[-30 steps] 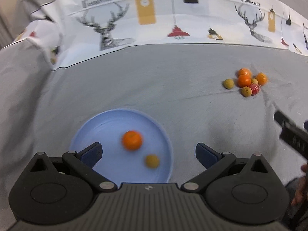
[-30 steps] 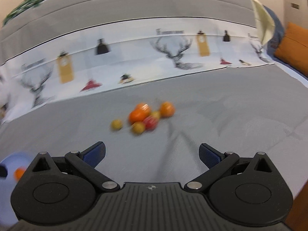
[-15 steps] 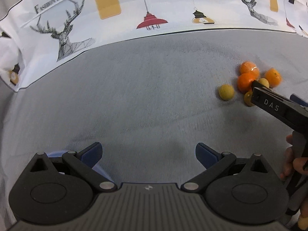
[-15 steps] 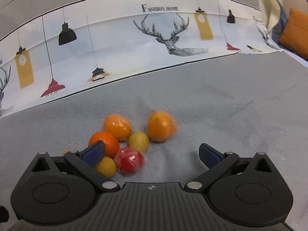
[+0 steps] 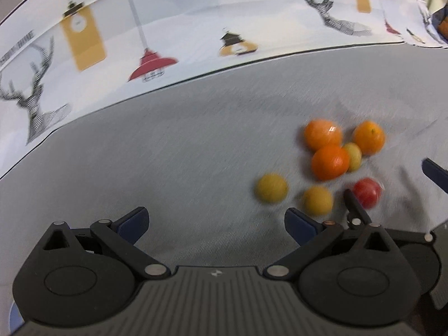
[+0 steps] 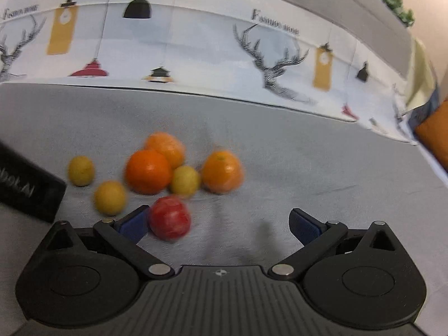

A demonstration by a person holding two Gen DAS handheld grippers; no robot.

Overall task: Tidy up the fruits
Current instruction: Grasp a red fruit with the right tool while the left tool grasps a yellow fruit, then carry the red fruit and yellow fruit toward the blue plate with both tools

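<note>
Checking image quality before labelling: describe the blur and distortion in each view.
Left wrist view: the fruit pile is smeared by motion, and the cloth's printed border bows with fisheye curvature. Right wrist view: the red fruit and oranges are soft-edged, while the tongs stay sharp.

Seven fruits [image 6: 156, 179] are lying clustered on the cloth [image 6: 308, 173], before the printed backdrop [image 6: 196, 44], slightly left of the cloth's middle.

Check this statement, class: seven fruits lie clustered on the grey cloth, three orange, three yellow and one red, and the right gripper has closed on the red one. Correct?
Not quite. The right gripper is open, its jaws spread wide; the round red fruit on the grey cloth only sits beside its left finger, as the right wrist view shows. The count and colours stand.
</note>
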